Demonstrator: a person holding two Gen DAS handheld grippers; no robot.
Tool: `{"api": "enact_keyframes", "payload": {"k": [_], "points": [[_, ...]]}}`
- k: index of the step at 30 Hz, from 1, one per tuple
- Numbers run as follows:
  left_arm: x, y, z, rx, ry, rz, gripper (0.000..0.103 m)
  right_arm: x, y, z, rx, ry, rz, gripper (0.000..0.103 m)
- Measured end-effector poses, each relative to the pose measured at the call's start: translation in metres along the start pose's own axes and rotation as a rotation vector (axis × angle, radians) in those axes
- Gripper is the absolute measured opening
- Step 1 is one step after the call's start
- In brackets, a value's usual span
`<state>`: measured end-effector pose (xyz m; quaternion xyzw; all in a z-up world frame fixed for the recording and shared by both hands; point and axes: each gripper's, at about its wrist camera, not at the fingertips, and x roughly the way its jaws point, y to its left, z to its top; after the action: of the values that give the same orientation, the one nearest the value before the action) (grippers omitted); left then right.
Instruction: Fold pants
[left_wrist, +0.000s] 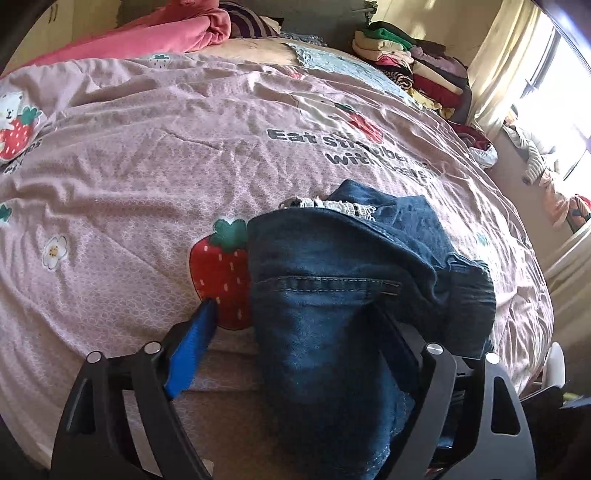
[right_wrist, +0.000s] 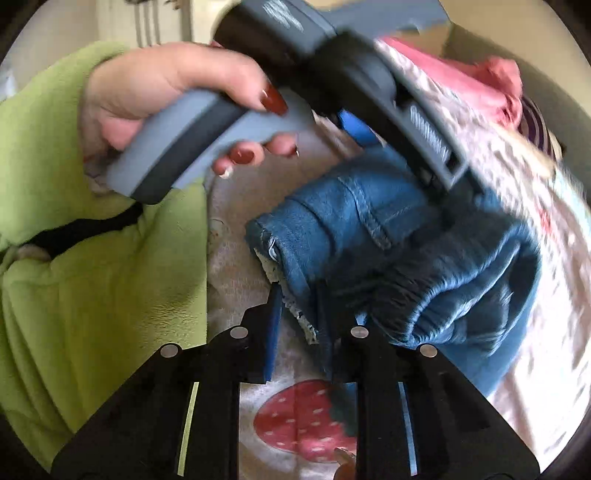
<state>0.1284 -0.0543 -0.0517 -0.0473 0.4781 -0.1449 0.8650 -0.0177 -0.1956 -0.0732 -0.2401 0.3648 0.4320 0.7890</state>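
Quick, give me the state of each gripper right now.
Left gripper: open, fingers wide apart around the folded jeans, not clamped.
Right gripper: partly open around the jeans' edge; whether it pinches cannot be told.
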Motion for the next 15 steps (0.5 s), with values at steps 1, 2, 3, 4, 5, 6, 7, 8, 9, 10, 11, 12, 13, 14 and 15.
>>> {"api": "enact_keyframes", "payload": {"k": [1, 2, 3, 4, 5, 6, 7, 8, 9, 10, 11, 12, 13, 14, 15], "points": [[-0.002, 0.000, -0.001, 0.001, -0.004, 0.001, 0.084, -0.003, 0.001, 0.003, 0.011, -0.006, 0.006, 0.019], [-0.005, -0.001, -0.002, 0.002, -0.010, 0.000, 0.084, -0.006, 0.001, 0.004, 0.020, -0.011, 0.012, 0.022], [-0.008, -0.002, -0.003, 0.001, -0.016, -0.001, 0.084, -0.012, 0.002, 0.005, 0.031, -0.021, 0.019, 0.023], [-0.013, -0.003, -0.005, 0.003, -0.027, -0.002, 0.085, -0.018, 0.001, 0.006, 0.037, -0.032, 0.021, 0.025], [-0.016, -0.004, -0.007, 0.004, -0.035, -0.002, 0.085, -0.025, 0.000, 0.008, 0.045, -0.046, 0.020, 0.027], [-0.022, -0.005, -0.009, 0.005, -0.049, -0.002, 0.087, -0.031, 0.000, 0.009, 0.056, -0.059, 0.021, 0.030], [-0.026, -0.006, -0.010, 0.005, -0.058, -0.004, 0.089, -0.042, -0.001, 0.009, 0.076, -0.084, 0.024, 0.035], [-0.030, -0.007, -0.011, 0.006, -0.069, -0.007, 0.090, -0.050, -0.002, 0.009, 0.092, -0.103, 0.027, 0.037], [-0.037, -0.008, -0.013, 0.010, -0.088, -0.005, 0.091, -0.059, -0.003, 0.008, 0.105, -0.120, 0.024, 0.038], [-0.041, -0.009, -0.014, 0.013, -0.098, 0.000, 0.091, -0.065, -0.002, 0.009, 0.116, -0.136, 0.019, 0.041], [-0.046, -0.009, -0.015, 0.017, -0.108, 0.007, 0.091, -0.071, -0.003, 0.008, 0.124, -0.147, 0.017, 0.044], [-0.052, -0.010, -0.016, 0.023, -0.121, 0.015, 0.091, -0.079, -0.004, 0.007, 0.134, -0.159, 0.005, 0.046], [-0.056, -0.011, -0.017, 0.025, -0.127, 0.019, 0.093, -0.087, -0.006, 0.006, 0.145, -0.170, -0.007, 0.051], [-0.060, -0.012, -0.018, 0.026, -0.133, 0.022, 0.096, -0.090, -0.006, 0.004, 0.153, -0.179, -0.014, 0.052], [-0.065, -0.013, -0.019, 0.030, -0.141, 0.025, 0.097, -0.097, -0.011, 0.003, 0.167, -0.193, -0.028, 0.053]]}}
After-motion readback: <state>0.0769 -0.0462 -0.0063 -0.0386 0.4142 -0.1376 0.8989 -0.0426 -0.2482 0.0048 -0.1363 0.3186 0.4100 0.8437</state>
